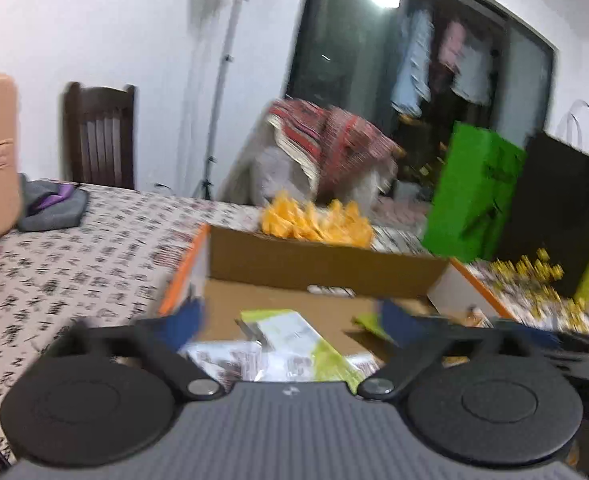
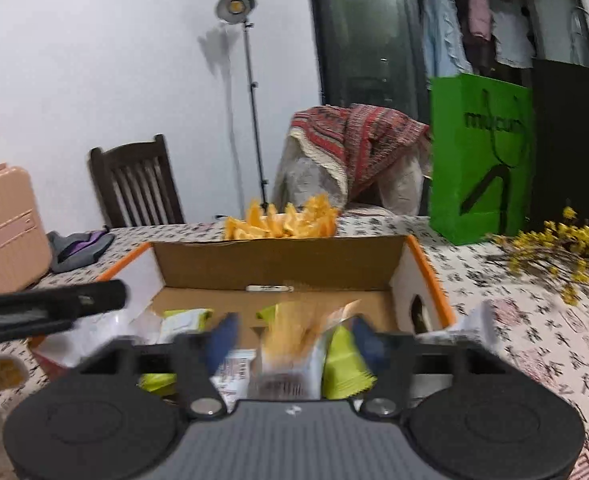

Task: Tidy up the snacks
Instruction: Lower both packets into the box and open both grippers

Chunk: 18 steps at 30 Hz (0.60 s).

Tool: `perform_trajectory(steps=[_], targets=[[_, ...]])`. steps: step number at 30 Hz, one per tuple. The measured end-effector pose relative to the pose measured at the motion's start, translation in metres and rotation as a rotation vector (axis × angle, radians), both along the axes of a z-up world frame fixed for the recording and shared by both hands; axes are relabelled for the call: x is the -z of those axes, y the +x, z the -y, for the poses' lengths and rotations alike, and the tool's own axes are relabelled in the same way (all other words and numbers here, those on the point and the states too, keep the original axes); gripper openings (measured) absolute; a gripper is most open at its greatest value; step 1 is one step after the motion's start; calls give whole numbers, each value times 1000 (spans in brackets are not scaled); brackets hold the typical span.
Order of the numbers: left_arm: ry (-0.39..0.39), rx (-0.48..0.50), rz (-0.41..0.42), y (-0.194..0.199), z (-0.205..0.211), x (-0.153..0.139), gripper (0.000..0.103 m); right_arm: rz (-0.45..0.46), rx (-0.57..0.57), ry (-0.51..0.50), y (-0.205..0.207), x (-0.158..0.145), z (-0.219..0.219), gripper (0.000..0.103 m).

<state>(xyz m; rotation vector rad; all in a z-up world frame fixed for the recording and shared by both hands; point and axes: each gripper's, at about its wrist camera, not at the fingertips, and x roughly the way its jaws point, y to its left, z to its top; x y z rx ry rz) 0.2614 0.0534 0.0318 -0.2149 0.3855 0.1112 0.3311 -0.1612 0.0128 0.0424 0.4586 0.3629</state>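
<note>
Right wrist view: over an open cardboard box on the patterned table, the right gripper has its fingers spread around a blurred orange snack packet, apparently dropping among green-and-white packets, while the left gripper hangs released above them.

Your right tool blurs the orange packet between its fingers; your left tool's body hides nearer snack packets.
</note>
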Motion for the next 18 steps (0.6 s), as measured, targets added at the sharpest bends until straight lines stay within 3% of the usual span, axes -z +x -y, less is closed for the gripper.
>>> perform_trajectory(steps=[5,18], targets=[[-29,-27,9,-5,-7,-6,103,-3,29,37,-1,-2,11,103],[-12,-39,-26,-9,-5,-10,103,6,32,35,-6,-6,13,103]])
